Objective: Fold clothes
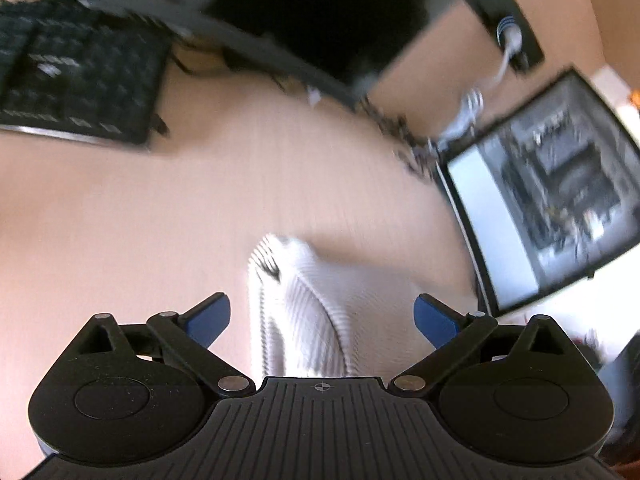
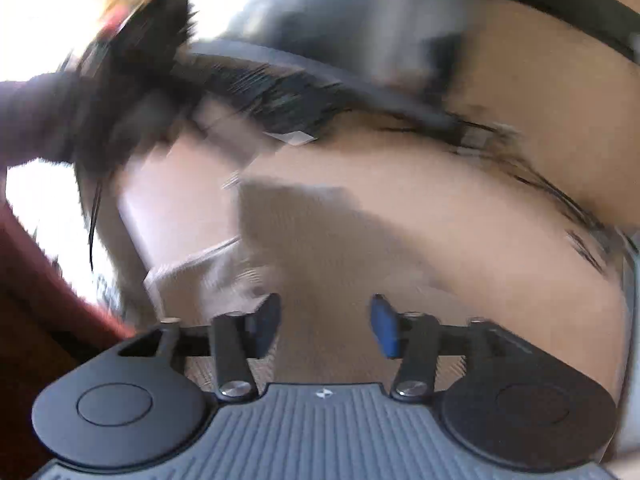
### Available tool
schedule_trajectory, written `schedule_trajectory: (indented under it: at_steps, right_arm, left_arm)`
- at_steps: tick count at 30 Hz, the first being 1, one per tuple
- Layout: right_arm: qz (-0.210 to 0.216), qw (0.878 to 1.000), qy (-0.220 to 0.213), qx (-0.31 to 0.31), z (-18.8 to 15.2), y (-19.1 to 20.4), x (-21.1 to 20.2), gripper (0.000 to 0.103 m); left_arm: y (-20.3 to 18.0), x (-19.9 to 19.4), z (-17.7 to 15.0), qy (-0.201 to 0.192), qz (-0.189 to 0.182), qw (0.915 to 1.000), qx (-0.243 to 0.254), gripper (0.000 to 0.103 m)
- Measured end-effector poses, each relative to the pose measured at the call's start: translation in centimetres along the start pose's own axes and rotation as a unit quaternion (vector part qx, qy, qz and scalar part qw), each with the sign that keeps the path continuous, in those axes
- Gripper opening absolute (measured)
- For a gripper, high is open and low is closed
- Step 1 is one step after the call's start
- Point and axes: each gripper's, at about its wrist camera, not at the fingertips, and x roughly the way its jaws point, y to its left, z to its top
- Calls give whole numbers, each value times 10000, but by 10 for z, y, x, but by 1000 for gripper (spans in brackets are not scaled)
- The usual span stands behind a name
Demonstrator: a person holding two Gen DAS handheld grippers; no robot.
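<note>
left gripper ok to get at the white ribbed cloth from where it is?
Probably yes. The left gripper is open, and the white ribbed cloth lies on the desk right between its fingers; nothing sits in between.

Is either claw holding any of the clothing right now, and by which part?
Neither. The left claw is open, with the white ribbed garment lying loose on the desk between its fingers. The right claw is open over bare desk.

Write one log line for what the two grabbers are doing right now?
left gripper: open, over white ribbed garment on table | right gripper: open, empty, view blurred | fold: not visible
</note>
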Motion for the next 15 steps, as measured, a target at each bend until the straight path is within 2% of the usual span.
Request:
schedule_trajectory:
  at_steps: [2, 4, 6, 7, 10, 11, 13, 15]
  right_arm:
    - [-319, 9954, -87, 902, -5, -34, -16, 59]
    - [-530, 9800, -104, 1914, -16, -67, -22, 59]
    - [-475, 9591, -96, 2789, -33, -89, -17, 59]
    - [-410, 9505, -102, 3079, -41, -93, -12, 60]
    - [-277, 9256, -2, 3776, -59, -96, 18, 60]
    - [-258, 9237, 90, 3822, -59, -96, 28, 52]
    - [-223, 9224, 289, 3846, -55, -98, 45, 31]
    - [-241, 9336, 105, 3573, -37, -100, 36, 20]
  left_arm:
    - [-1, 13, -4, 179, -102, 9998, -79, 101]
    - [-3, 23, -6, 306, -228, 9991, -167, 99]
    - [-5, 33, -8, 432, -353, 9981, -254, 87]
    - [-6, 39, -9, 495, -416, 9975, -298, 85]
    - [-9, 54, -12, 683, -605, 9949, -429, 64]
    - [-12, 55, -8, 655, -655, 9949, -410, 58]
    - [-20, 49, 2, 486, -760, 9953, -345, 53]
    - [-29, 42, 12, 311, -866, 9954, -280, 49]
